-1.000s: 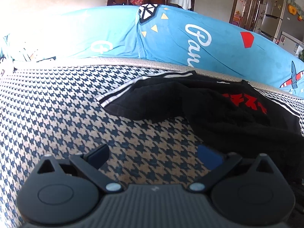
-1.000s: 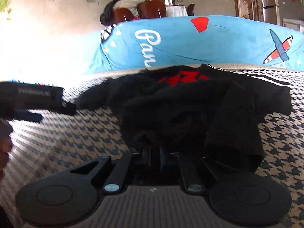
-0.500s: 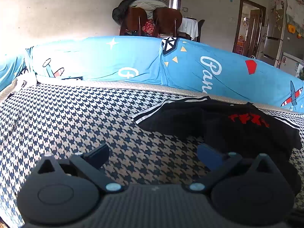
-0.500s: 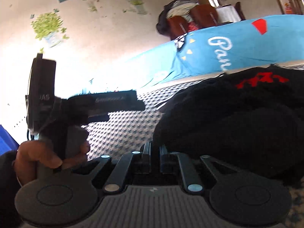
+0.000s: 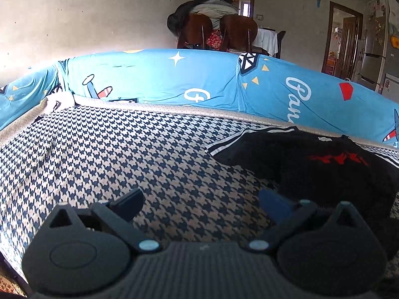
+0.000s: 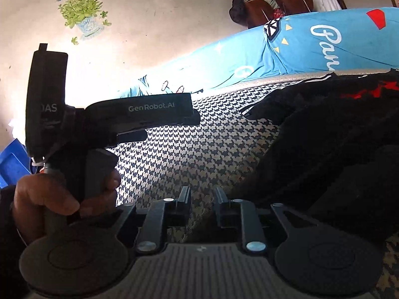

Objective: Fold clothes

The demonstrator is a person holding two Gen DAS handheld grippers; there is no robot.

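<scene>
Left tongs (image 5: 200,201) released, fingers spread wide, only houndstooth cover (image 5: 124,154) between them; the right fingertip (image 5: 273,203) is blue and blurred, hard to read against the dark cloth behind it. Black garment (image 5: 311,172) lies bunched on the cover at the right of the left wrist view, near the blue printed bolster (image 5: 199,79); white stripes mark its left edge, a red print sits on top, and its far right side runs out of frame. Right tongs (image 6: 202,200) opening, a narrow gap between the fingers showing only houndstooth; the garment (image 6: 324,149) lies just beside the right finger, and whether cloth touches that finger is hidden in shadow. In the right wrist view the garment's folds merge into one dark mass, right portion cut off. Left hand (image 6: 49,194) grips the other tool's handle at lower left, sleeve lost in darkness. Background wall washed out by glare near the bolster's left end.
</scene>
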